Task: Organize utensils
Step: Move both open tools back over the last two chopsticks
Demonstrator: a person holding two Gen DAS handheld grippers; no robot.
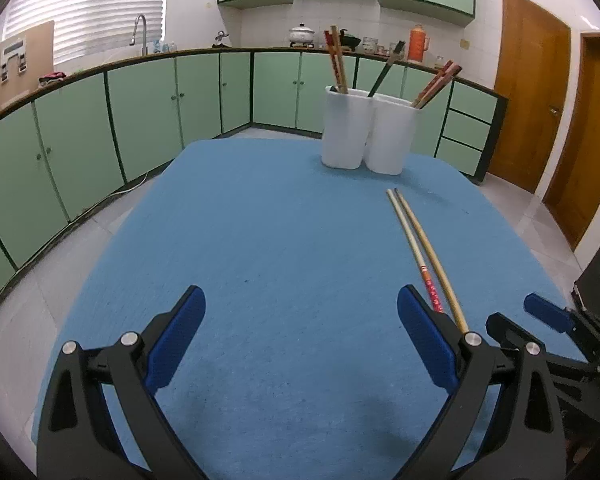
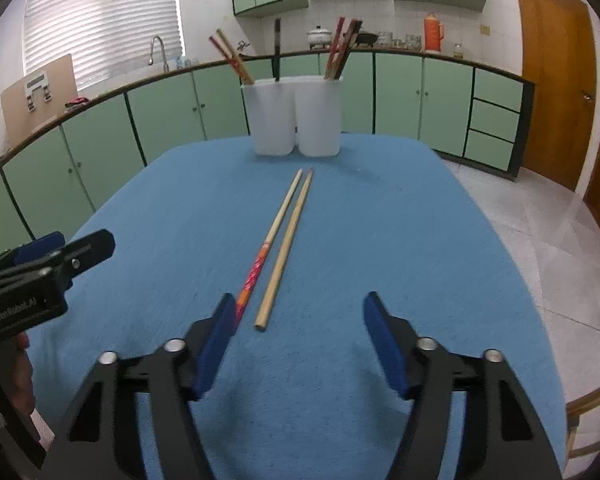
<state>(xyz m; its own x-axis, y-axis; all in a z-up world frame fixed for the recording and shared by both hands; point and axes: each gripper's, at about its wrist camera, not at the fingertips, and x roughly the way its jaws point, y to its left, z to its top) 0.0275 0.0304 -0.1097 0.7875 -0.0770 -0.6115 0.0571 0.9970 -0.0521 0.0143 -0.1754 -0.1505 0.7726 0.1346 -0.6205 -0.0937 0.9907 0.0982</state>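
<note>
Two loose chopsticks lie side by side on the blue tablecloth: a plain wooden one and one with a red patterned handle. My right gripper is open just above the cloth. The plain stick's near end lies between its fingertips, untouched, and the red handle runs behind its left finger. My left gripper is open and empty, with the plain chopstick and the red-handled one just beyond its right finger. Two white holders at the far edge hold several chopsticks.
The left gripper shows at the right wrist view's left edge, a hand behind it. The right gripper shows in the left wrist view. Green cabinets ring the room, wooden doors stand at right, and a wooden chair is by the table's right edge.
</note>
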